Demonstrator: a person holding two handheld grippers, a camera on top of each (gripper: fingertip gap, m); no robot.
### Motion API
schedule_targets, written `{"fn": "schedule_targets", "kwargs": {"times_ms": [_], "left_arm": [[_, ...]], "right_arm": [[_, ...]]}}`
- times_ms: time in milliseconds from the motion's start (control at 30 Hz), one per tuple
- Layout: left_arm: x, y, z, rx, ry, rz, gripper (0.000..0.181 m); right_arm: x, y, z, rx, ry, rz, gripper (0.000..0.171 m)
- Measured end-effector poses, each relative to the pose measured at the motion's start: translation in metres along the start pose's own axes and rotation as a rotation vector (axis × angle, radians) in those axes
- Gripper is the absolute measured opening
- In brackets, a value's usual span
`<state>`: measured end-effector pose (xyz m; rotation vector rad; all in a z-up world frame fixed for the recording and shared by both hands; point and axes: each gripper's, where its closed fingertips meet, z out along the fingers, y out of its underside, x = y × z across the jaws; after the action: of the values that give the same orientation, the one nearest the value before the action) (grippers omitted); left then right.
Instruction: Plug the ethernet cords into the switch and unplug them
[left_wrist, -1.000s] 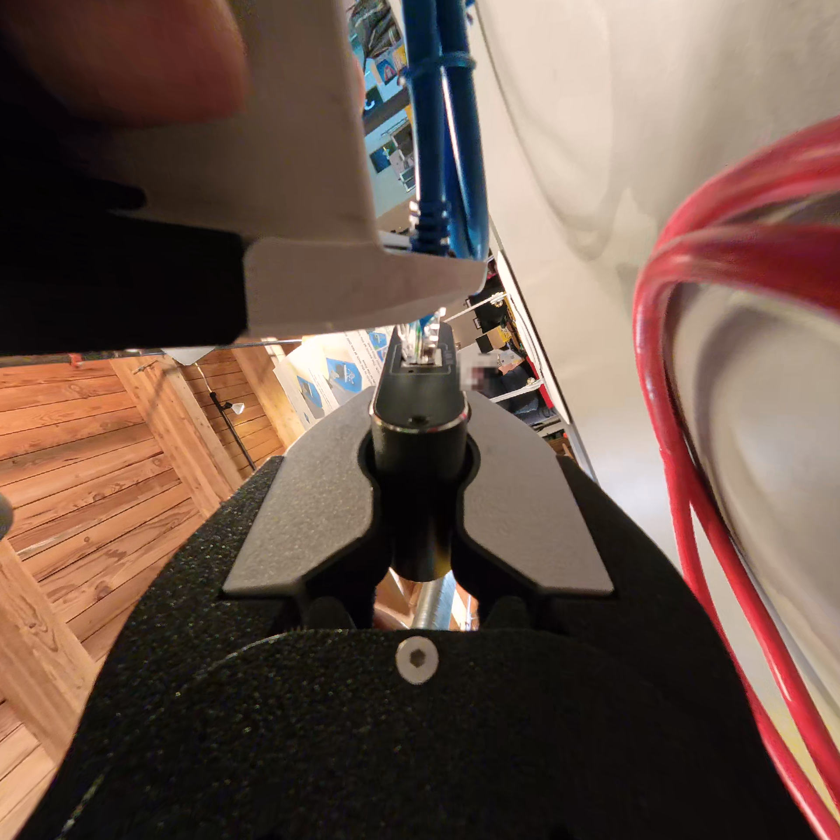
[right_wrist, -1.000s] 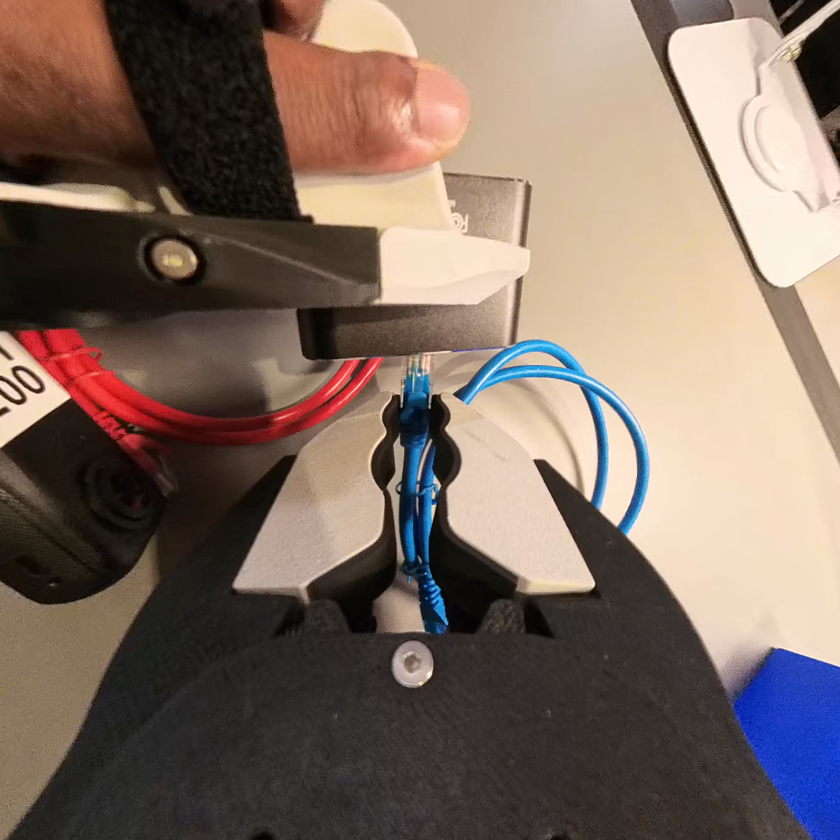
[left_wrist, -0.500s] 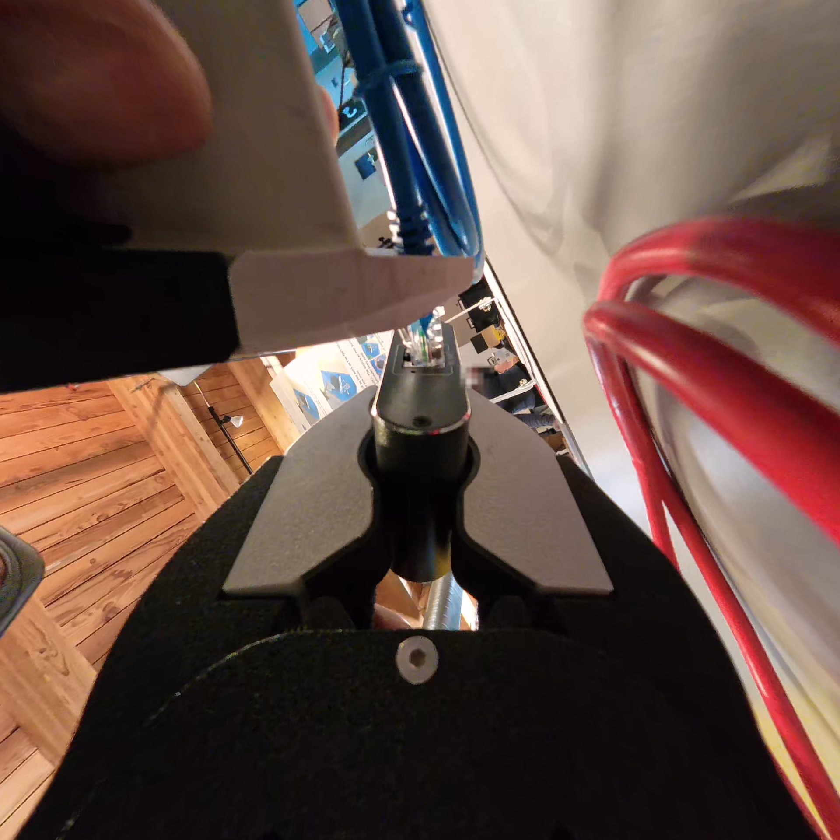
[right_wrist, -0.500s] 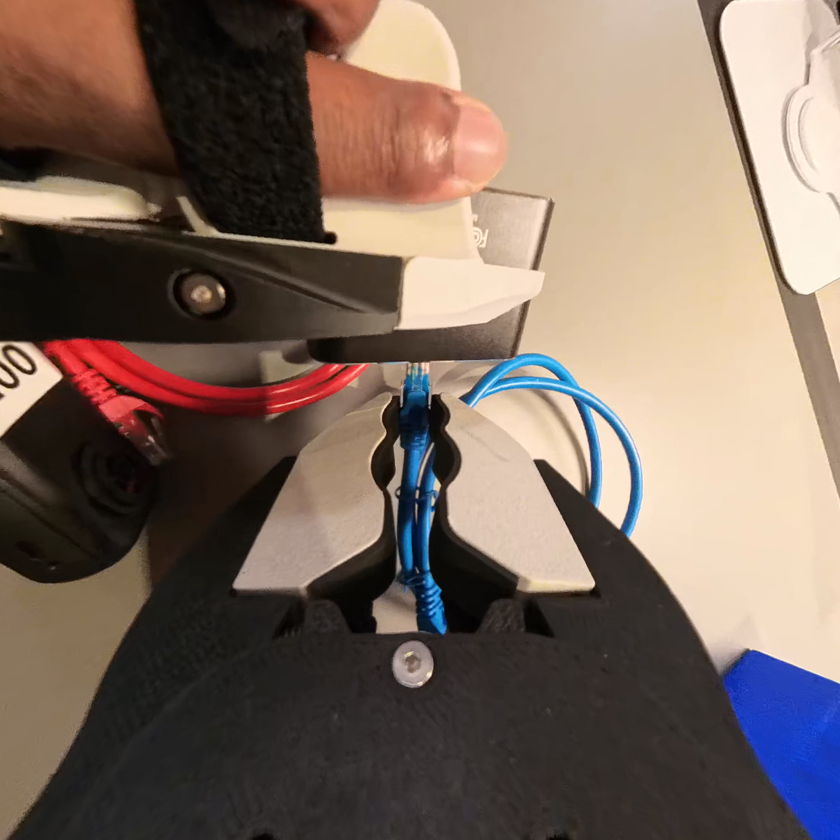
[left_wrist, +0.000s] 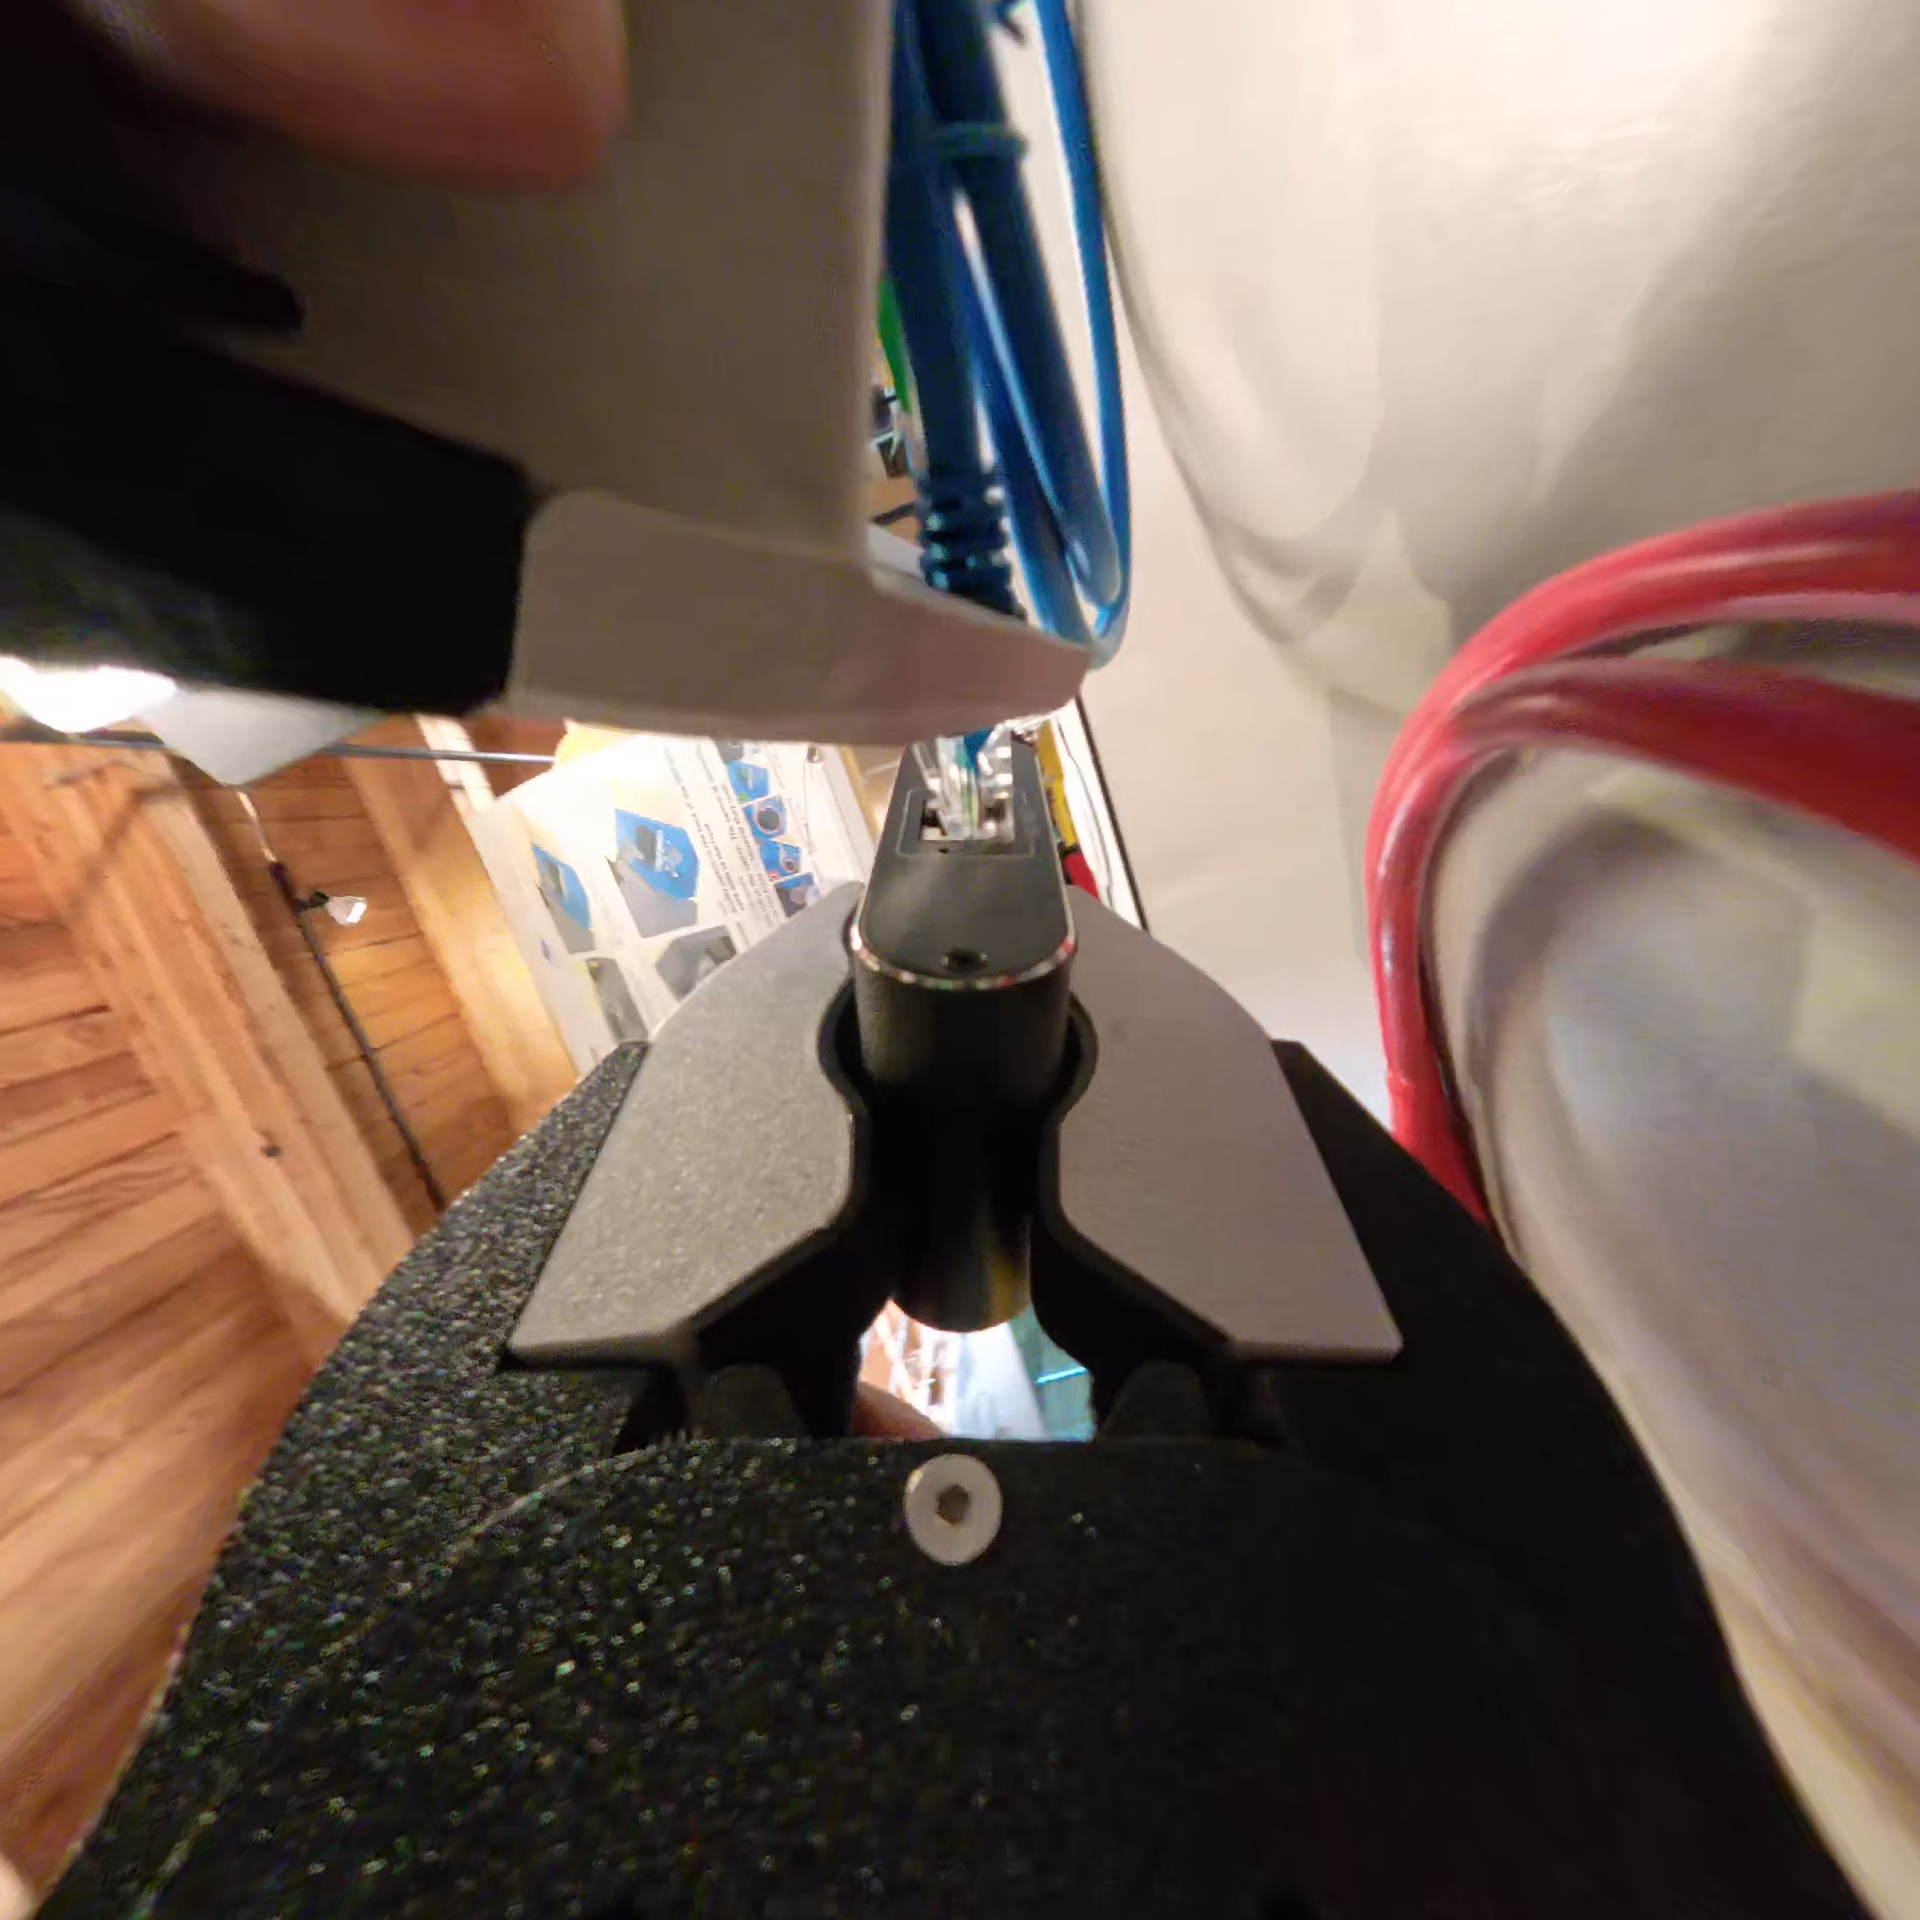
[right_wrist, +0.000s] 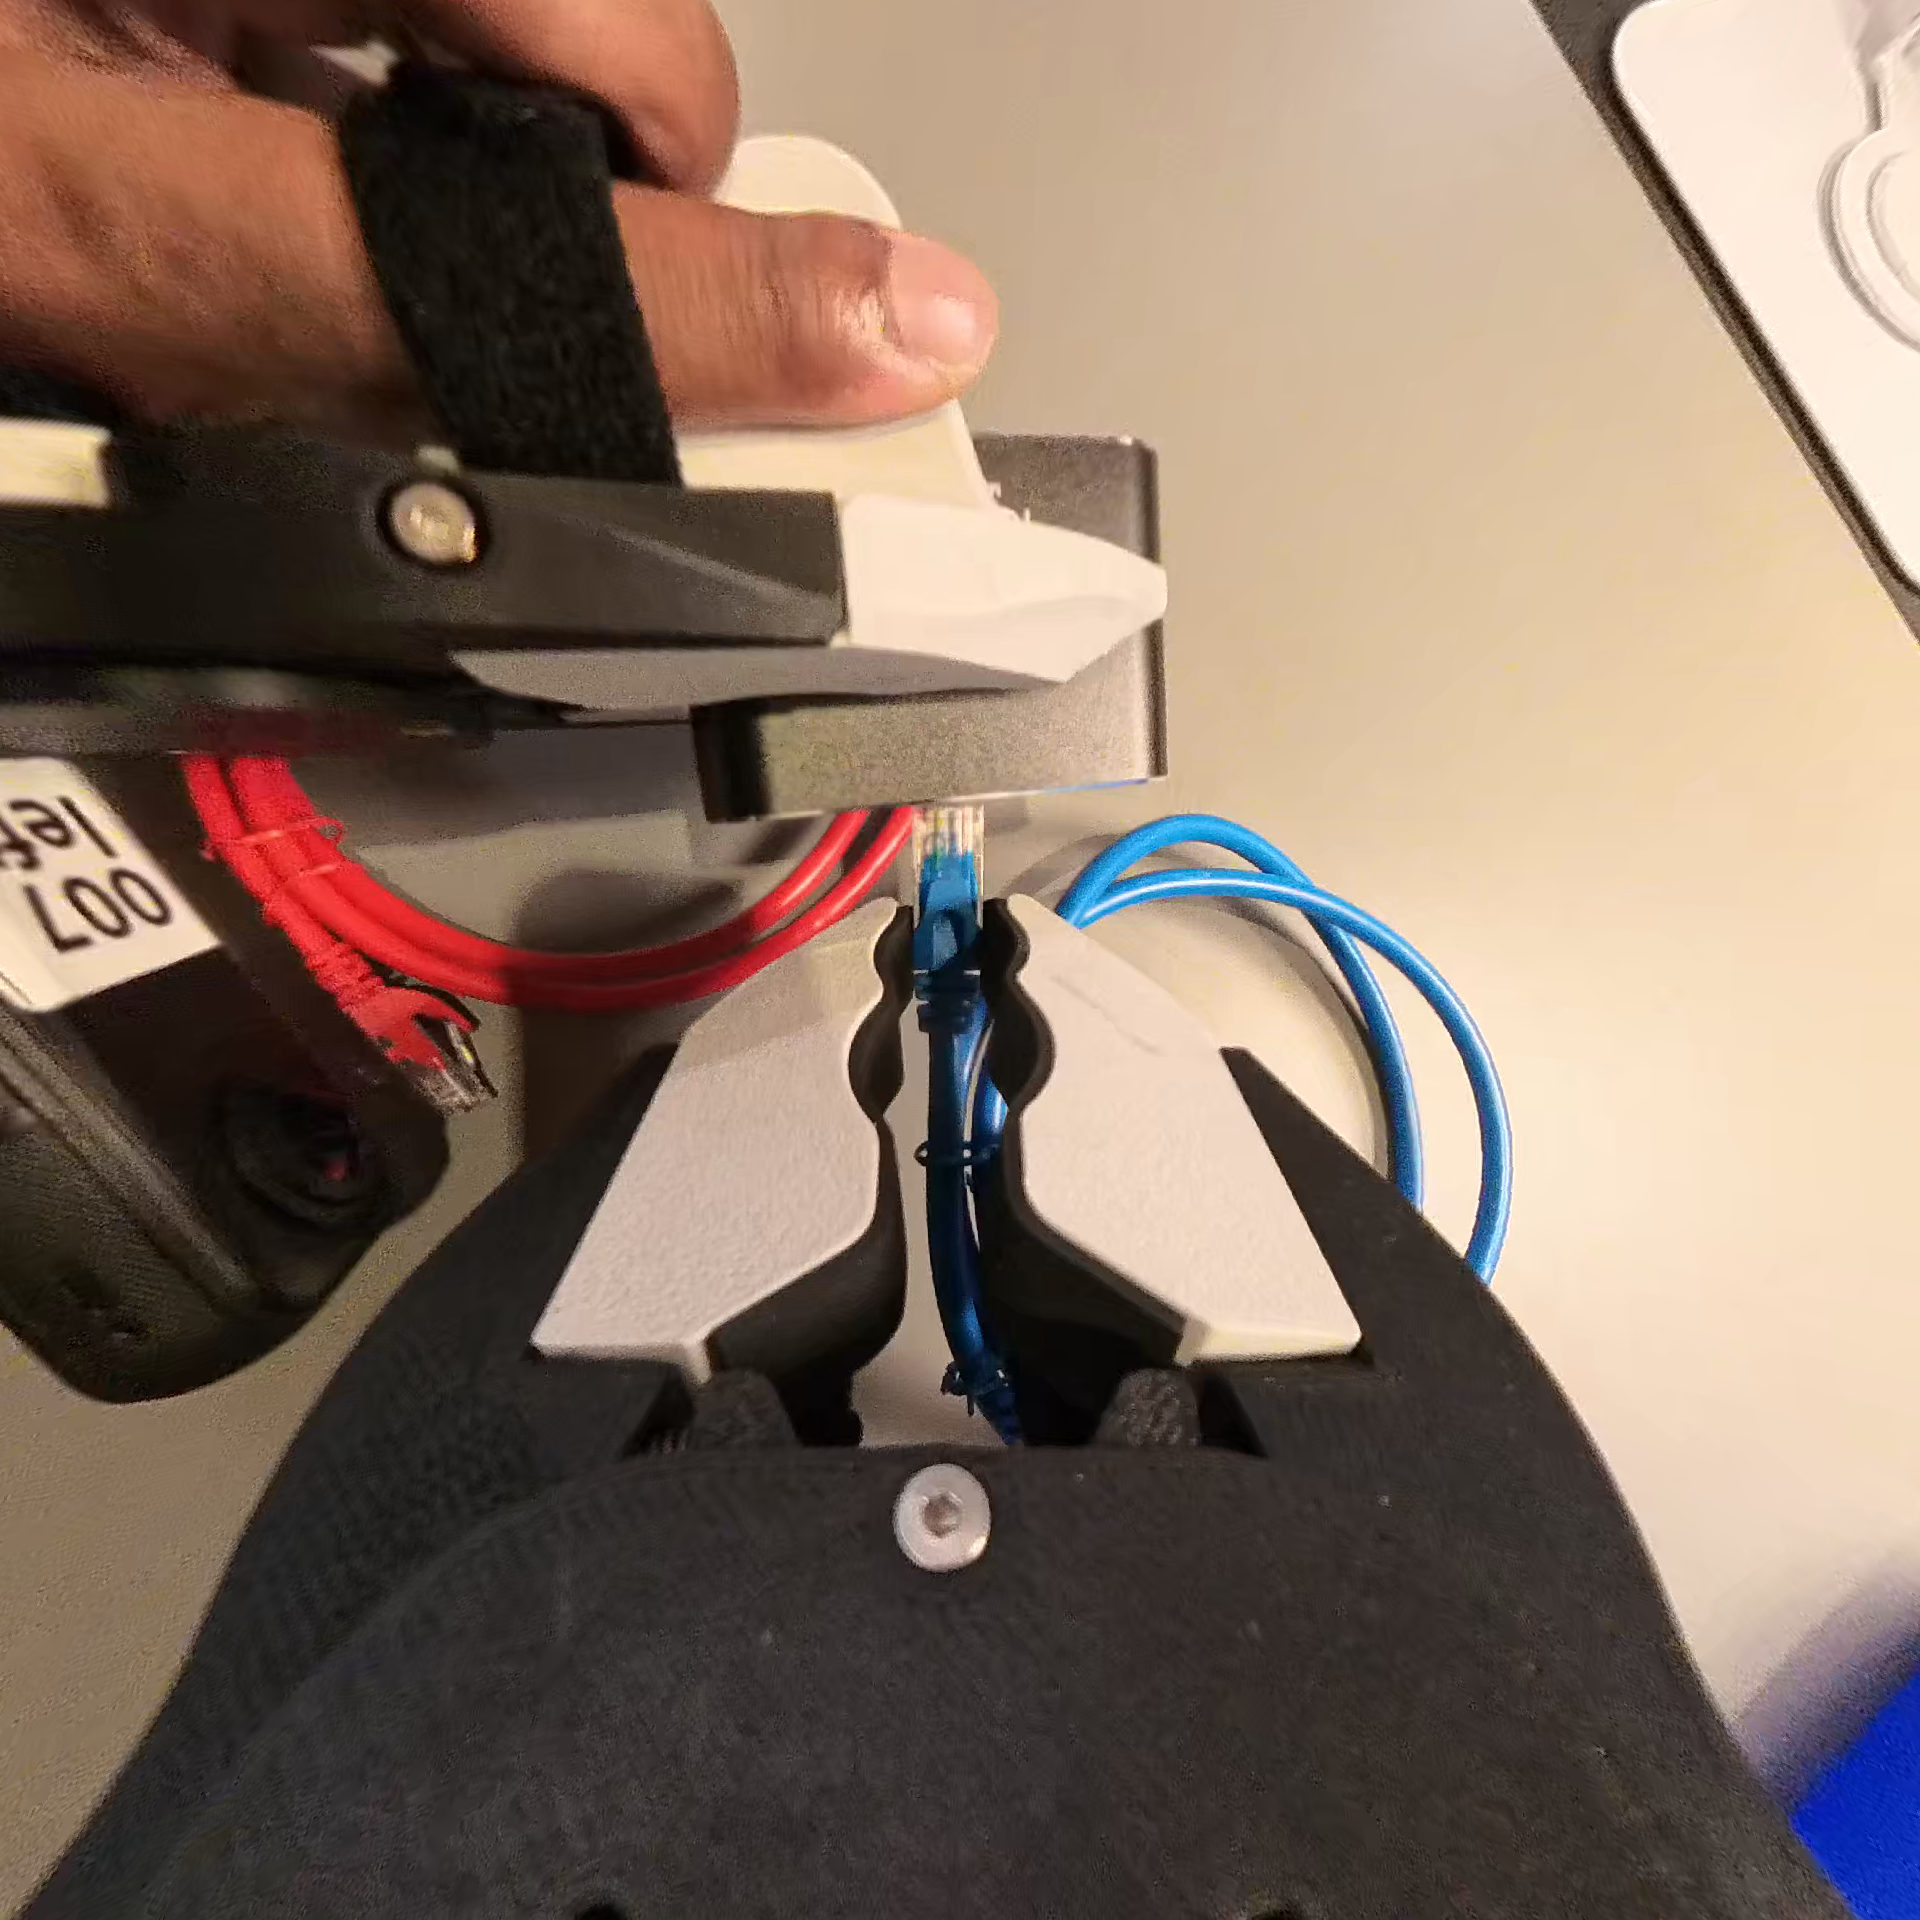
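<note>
At the left of the right wrist view, the bundled red ethernet cord (right_wrist: 343, 935) lies loose on the pale table (right_wrist: 1455, 520), its plug resting near the other tool's camera. Above it the left gripper (left_wrist: 961, 997) is clamped on the small dark grey metal switch (right_wrist: 935, 727), a person's hand (right_wrist: 416, 229) strapped to its handle. Directly below the switch's port edge, the right gripper (right_wrist: 948, 940) is closed on the blue ethernet cord (right_wrist: 1403, 987) just behind its clear plug (right_wrist: 945, 842). Half a second ago that plug was almost wholly hidden under the switch; now most of its clear body shows, with only the tip at the port. In the blurred left wrist view the plug seems to sit still partly within the port opening. At the right, the blue cord's loops hang beside the gripper, and a white tray (right_wrist: 1766, 260) lies at the table's far edge.
</note>
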<state>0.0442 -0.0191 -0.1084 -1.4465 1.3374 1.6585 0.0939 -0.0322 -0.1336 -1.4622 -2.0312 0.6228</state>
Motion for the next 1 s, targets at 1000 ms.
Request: {"fn": "schedule_targets", "kwargs": {"times_ms": [1000], "left_arm": [[-0.010, -0.003, -0.005, 0.006, -0.064, 0.077, 0.028]], "right_arm": [[0.000, 0.004, -0.001, -0.041, 0.025, -0.093, 0.012]]}}
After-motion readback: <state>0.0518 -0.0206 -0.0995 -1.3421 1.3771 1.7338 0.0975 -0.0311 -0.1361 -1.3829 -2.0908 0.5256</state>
